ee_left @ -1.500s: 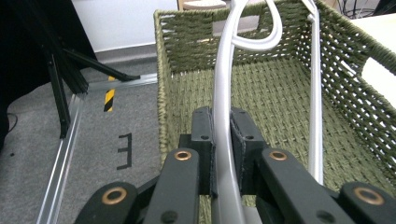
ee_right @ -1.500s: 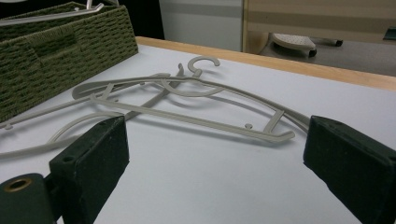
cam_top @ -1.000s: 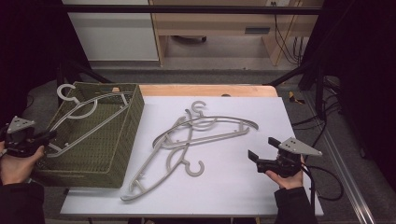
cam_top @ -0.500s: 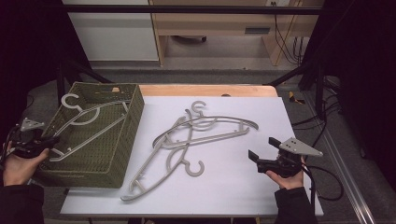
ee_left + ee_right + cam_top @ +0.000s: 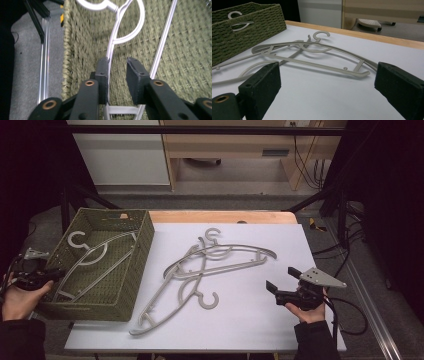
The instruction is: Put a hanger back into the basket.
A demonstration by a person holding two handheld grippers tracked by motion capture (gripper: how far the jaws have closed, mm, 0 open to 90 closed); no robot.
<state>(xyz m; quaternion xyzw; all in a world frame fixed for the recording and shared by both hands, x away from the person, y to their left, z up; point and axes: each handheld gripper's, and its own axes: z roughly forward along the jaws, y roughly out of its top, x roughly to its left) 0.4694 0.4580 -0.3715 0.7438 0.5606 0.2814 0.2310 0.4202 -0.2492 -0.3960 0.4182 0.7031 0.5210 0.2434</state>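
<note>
My left gripper (image 5: 117, 75) has just been opening around the pale grey plastic hanger (image 5: 95, 260) (pads loosened) in the green woven basket (image 5: 132, 285). My right gripper (image 5: 327, 82) hovers wide open.

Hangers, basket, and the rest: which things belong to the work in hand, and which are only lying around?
Part of the job:
- hanger in the basket, between the left claw pads, which have just been opening
- green woven basket
- pile of hangers on the white table
- right claw, open

Just around:
- wooden furniture behind the table
- cables
</note>
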